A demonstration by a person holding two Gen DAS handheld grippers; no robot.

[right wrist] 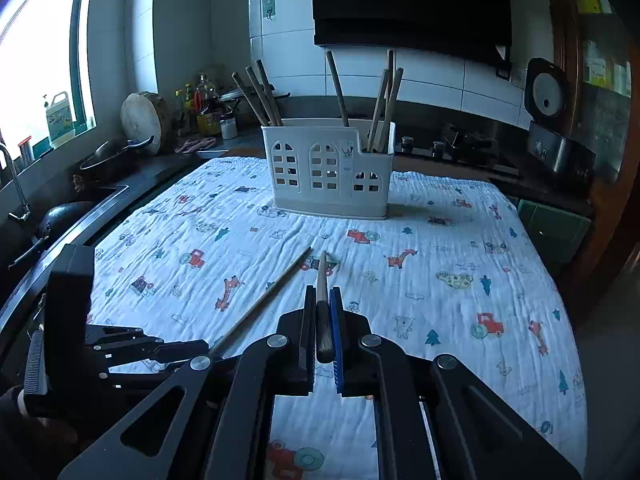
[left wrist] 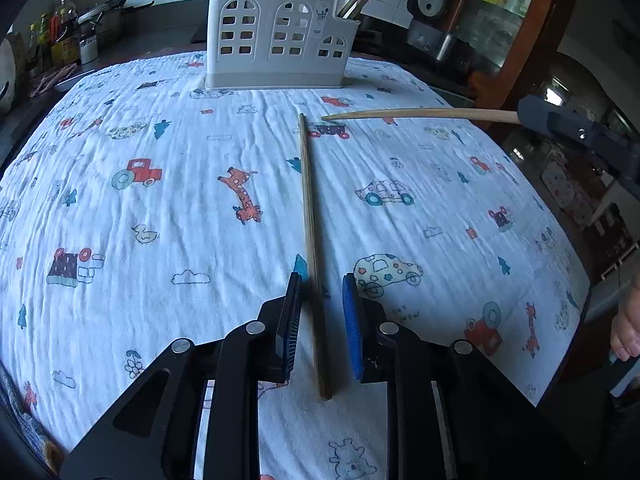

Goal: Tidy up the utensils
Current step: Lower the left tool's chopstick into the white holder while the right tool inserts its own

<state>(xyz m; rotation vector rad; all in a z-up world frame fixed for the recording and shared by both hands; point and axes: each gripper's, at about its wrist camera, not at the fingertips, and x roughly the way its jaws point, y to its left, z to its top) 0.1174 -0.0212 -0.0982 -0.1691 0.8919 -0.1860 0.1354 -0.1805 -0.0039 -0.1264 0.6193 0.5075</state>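
A wooden chopstick point(left wrist: 310, 220) lies on the printed cloth, pointing toward the white utensil holder point(left wrist: 276, 36). My left gripper point(left wrist: 321, 284) straddles its near end, open, with a gap showing on both sides of the stick. In the right wrist view the same chopstick point(right wrist: 264, 296) runs into the left gripper point(right wrist: 200, 350) at the lower left. My right gripper point(right wrist: 322, 291) is shut on a second chopstick point(right wrist: 322, 270), held above the cloth with its tip forward. From the left wrist view that held chopstick point(left wrist: 420, 114) reaches in from the right gripper point(left wrist: 532, 114). Several chopsticks stand in the holder point(right wrist: 328, 168).
The cartoon-print cloth point(right wrist: 440, 320) covers the table. Behind it run a counter with bottles point(right wrist: 204, 104), a round board point(right wrist: 142, 120), a pan point(right wrist: 108, 158) and a rice cooker point(right wrist: 548, 120). A sink tap point(right wrist: 16, 184) is at far left. A person's hand point(left wrist: 624, 328) shows at the right edge.
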